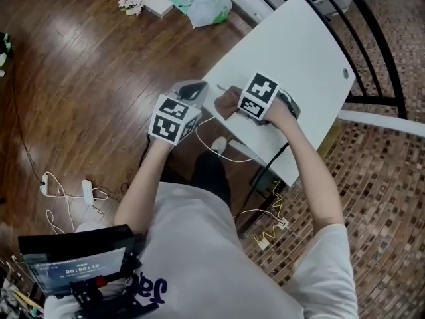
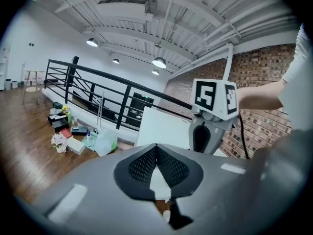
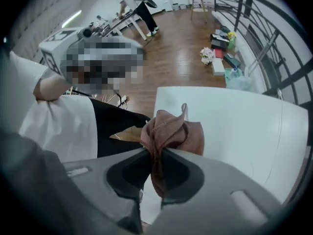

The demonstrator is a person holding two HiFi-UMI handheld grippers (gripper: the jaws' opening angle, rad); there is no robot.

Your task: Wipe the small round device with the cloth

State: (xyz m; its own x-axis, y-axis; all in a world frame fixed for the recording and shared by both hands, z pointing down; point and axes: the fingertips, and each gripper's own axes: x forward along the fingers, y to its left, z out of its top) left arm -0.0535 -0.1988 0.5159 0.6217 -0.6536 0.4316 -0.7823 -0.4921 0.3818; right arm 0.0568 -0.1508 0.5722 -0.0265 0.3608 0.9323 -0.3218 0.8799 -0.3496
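1. The right gripper has its jaws clamped on a brownish-pink cloth. The cloth bunches up out of the jaws, over the near part of the white table.
2. The left gripper has its jaws closed tip to tip with nothing visible between the pads. It hangs over the wood floor, just off the table's near corner and close beside the right gripper.
3. A small round grey thing lies on the table near the edge by the black railing, well apart from both grippers and the cloth. It is too small to tell whether it is the round device.
4. The railing runs just behind the table, above a mosaic floor.
5. On the wood floor beyond the table lie a pale plastic bag, a white box and a bunch of flowers. A power strip with white cables lies to the person's left.
6. A white oval thing with a white cable shows below the table's near edge. What it is cannot be told.
7. In the head view the marker cubes cover both pairs of jaws, and the right cube hides part of the cloth.
8. A small screen at the person's chest is cut off by the bottom-left corner.
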